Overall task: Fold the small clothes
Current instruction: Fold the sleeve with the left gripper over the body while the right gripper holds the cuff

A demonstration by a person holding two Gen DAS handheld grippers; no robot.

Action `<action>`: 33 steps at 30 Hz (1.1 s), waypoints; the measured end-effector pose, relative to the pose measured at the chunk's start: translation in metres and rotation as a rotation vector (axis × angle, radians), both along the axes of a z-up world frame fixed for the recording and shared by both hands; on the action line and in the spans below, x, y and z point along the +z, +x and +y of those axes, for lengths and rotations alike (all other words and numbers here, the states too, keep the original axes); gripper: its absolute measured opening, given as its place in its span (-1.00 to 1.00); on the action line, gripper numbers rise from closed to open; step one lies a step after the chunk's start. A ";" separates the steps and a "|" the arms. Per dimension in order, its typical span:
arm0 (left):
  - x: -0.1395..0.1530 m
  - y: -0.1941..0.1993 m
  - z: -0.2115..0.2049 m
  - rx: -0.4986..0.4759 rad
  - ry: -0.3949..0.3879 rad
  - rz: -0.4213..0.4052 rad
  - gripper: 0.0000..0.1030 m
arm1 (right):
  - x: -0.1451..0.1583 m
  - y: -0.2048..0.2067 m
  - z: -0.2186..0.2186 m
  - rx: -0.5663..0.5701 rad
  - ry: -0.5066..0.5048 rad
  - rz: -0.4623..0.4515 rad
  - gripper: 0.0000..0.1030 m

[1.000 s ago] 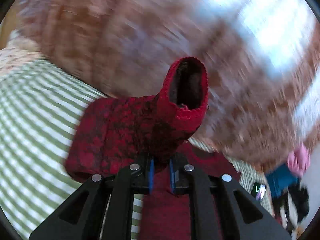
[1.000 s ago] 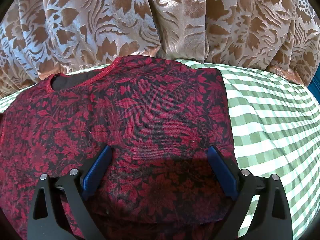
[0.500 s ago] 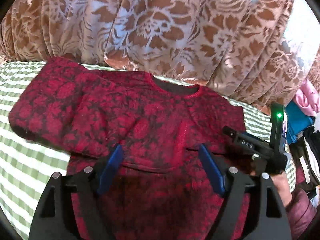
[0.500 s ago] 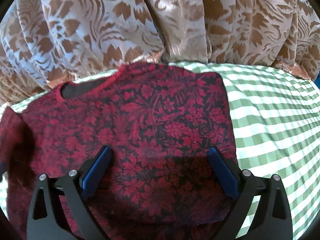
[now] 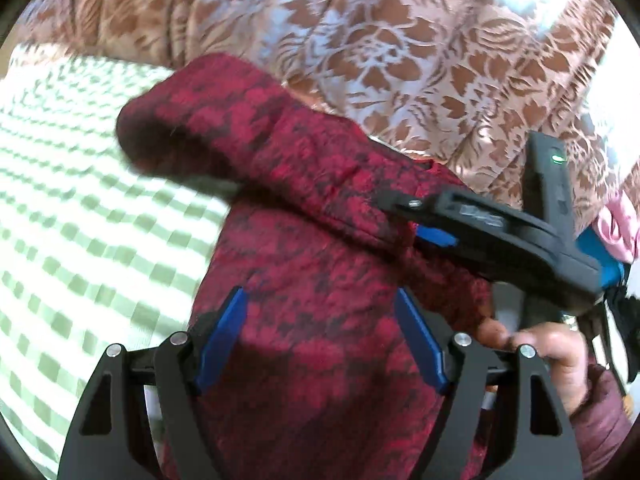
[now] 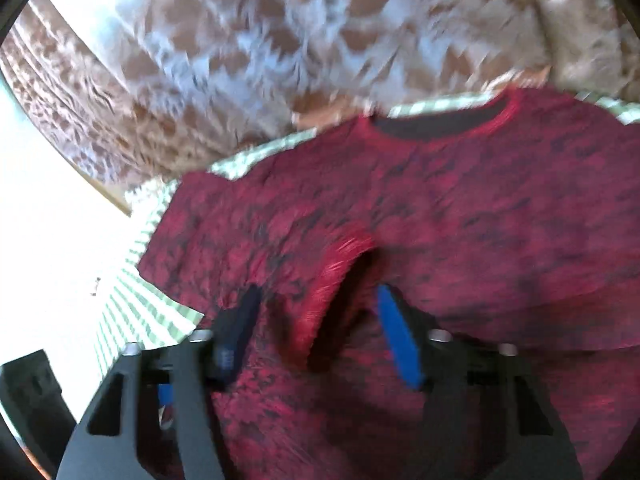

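A red top with a dark floral print (image 5: 320,280) lies on a green-and-white checked cloth (image 5: 72,208). Its left sleeve (image 5: 240,132) is folded across the body. My left gripper (image 5: 320,332) is open and empty just above the top's lower body. My right gripper (image 6: 316,320) is open, its blue pads on either side of the sleeve's red cuff (image 6: 336,280); it also shows in the left wrist view (image 5: 404,220), reaching in from the right over the sleeve. The neckline (image 6: 440,120) lies at the far edge. Both views are blurred.
A brown and silver floral curtain (image 5: 380,48) hangs close behind the surface. Pink and blue items (image 5: 620,224) sit at the far right. A hand in a maroon sleeve (image 5: 560,356) holds the right gripper.
The right gripper has swung left across the top to the folded sleeve's cuff. The left gripper has drawn back and turned left, still open, having let go of the sleeve earlier.
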State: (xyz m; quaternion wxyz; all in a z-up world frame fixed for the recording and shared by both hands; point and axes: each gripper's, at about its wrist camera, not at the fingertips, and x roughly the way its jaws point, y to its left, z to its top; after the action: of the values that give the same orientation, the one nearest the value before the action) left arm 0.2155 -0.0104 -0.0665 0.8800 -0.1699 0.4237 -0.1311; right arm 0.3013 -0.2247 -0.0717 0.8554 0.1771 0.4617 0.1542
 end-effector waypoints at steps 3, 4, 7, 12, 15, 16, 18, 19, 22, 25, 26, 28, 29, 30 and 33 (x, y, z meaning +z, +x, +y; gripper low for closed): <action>-0.005 -0.005 0.006 0.011 0.012 0.000 0.46 | 0.018 -0.007 0.010 0.005 -0.026 -0.051 -0.80; -0.006 -0.006 0.007 0.012 0.008 0.000 0.45 | 0.029 -0.010 0.009 0.015 -0.047 -0.088 -0.80; -0.006 -0.005 0.009 0.023 -0.011 0.008 0.45 | 0.076 -0.025 -0.002 0.022 -0.075 -0.214 -0.80; -0.005 -0.005 0.009 0.028 -0.016 0.013 0.45 | 0.128 -0.034 -0.056 -0.058 -0.136 -0.327 -0.80; -0.006 -0.005 0.009 0.019 -0.004 0.017 0.45 | 0.124 -0.030 -0.099 -0.153 -0.193 -0.295 -0.80; -0.006 -0.005 0.007 0.017 0.003 0.017 0.45 | 0.120 -0.029 -0.110 -0.180 -0.191 -0.275 -0.80; -0.005 -0.003 0.005 0.014 0.009 0.020 0.45 | 0.104 -0.022 -0.141 -0.245 -0.184 -0.211 -0.80; -0.006 -0.003 0.004 0.012 0.015 0.023 0.45 | 0.095 -0.020 -0.152 -0.266 -0.185 -0.184 -0.80; -0.004 0.000 0.002 0.003 0.025 0.030 0.45 | 0.063 -0.015 -0.183 -0.339 -0.200 -0.089 -0.80; 0.001 0.005 0.005 -0.001 0.013 0.035 0.45 | 0.036 -0.014 -0.198 -0.355 -0.173 -0.028 -0.80; 0.002 0.007 0.008 0.004 0.007 0.035 0.45 | 0.028 -0.014 -0.201 -0.356 -0.162 -0.011 -0.80; 0.007 0.014 0.015 0.014 -0.028 0.037 0.45 | 0.020 -0.017 -0.203 -0.353 -0.143 -0.002 -0.80; 0.009 0.019 0.019 0.021 -0.040 0.036 0.45 | 0.020 -0.019 -0.204 -0.351 -0.134 -0.004 -0.80; 0.013 0.027 0.025 0.037 -0.052 0.031 0.45 | 0.020 -0.020 -0.204 -0.349 -0.125 -0.007 -0.80; 0.017 0.052 0.035 0.059 -0.080 0.027 0.48 | 0.021 -0.023 -0.206 -0.343 -0.115 -0.010 -0.80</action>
State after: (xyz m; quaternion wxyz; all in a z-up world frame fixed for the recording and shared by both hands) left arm 0.2678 0.0248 -0.0493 0.8701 -0.2193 0.4248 -0.1196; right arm 0.2782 -0.4308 -0.0508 0.8802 0.2033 0.4284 -0.0197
